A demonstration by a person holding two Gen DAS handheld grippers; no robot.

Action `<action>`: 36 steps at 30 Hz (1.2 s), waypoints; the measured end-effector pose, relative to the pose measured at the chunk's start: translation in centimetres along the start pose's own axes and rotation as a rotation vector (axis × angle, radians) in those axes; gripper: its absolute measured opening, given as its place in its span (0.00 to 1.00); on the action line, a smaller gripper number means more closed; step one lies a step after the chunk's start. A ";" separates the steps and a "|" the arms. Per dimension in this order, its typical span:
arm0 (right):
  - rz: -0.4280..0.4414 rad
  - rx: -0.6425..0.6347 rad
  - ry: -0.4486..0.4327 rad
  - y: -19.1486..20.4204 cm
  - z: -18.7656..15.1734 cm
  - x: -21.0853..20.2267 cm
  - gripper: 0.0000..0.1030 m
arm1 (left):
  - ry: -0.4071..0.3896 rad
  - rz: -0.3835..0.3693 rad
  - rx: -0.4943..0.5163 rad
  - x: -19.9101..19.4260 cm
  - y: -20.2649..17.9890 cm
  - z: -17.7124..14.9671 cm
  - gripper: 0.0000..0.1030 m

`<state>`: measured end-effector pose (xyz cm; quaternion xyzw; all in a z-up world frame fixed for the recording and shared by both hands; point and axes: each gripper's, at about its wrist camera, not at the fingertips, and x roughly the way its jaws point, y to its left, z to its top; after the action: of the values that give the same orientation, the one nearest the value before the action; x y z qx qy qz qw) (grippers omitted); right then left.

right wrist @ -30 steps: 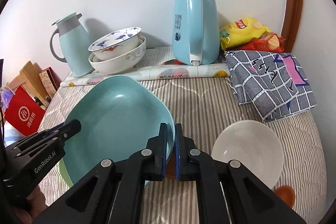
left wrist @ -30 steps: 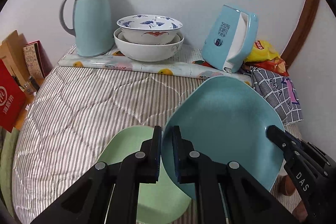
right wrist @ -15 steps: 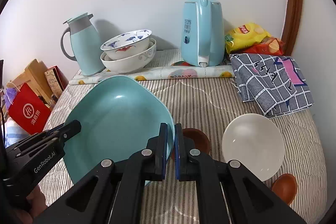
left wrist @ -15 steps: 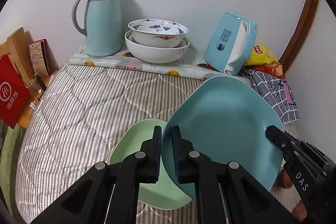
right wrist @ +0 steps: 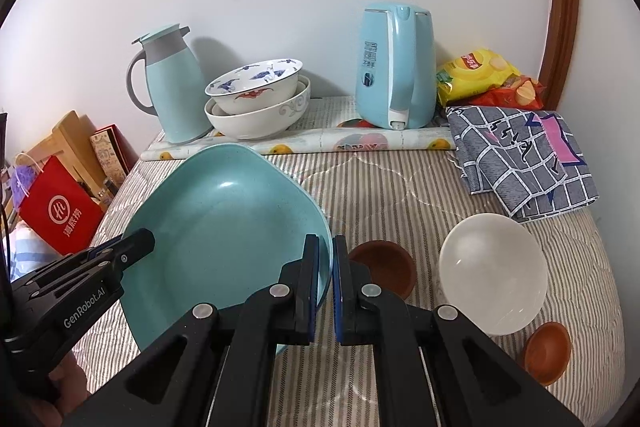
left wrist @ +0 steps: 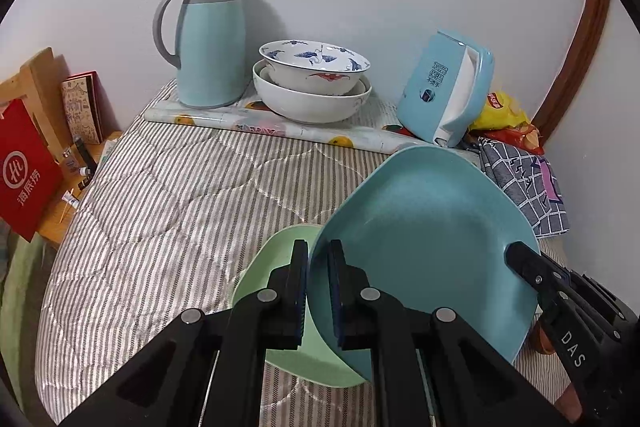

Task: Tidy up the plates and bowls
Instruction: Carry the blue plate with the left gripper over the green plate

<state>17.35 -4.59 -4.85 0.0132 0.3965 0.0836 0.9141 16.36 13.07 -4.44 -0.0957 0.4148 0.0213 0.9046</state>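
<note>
1. The blue plate (left wrist: 424, 235) is being gripped on opposite rims: the left gripper (left wrist: 318, 291) is clamped on its left edge, the right gripper (right wrist: 327, 291) on its right edge, and the plate is being held tilted above the striped bedding (left wrist: 168, 203).
2. In the left wrist view, part of the green plate (left wrist: 276, 267) is being covered by the blue plate and the gripper fingers; only its left part is being shown, lying on the bedding.
3. In the right wrist view, the green plate is being hidden entirely behind the blue plate.
4. A brown bowl (right wrist: 384, 267) is being partly blocked by the right gripper, and a second small brown bowl (right wrist: 548, 351) is being cut by the gripper body near the white bowl (right wrist: 494, 273).
5. The lettering on the blue kettle (right wrist: 394, 67) is too small to be read.
6. The stacked bowls (left wrist: 314, 81) are being seen beside the thermos jug (left wrist: 208, 39) at the wall.
7. Compared with a second ago, the blue plate is being carried a little higher and back from the wall: the brown bowl beneath it, hidden then, is now being exposed, and more of the bedding is being shown.
</note>
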 end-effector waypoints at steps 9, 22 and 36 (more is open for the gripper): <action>0.009 -0.005 0.001 1.2 -0.7 0.0 0.06 | -0.003 0.014 0.002 -0.8 1.4 -0.2 0.10; 0.030 -0.022 0.029 2.7 -1.6 1.1 0.06 | 0.023 0.039 -0.028 -0.2 3.2 -1.1 0.10; 0.046 -0.031 0.085 3.8 -2.7 3.8 0.06 | 0.078 0.059 -0.051 2.0 5.2 -2.2 0.10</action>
<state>17.41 -0.34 -9.09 0.0044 0.4331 0.1110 0.8945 15.42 17.62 -8.14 -0.1075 0.4517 0.0549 0.8840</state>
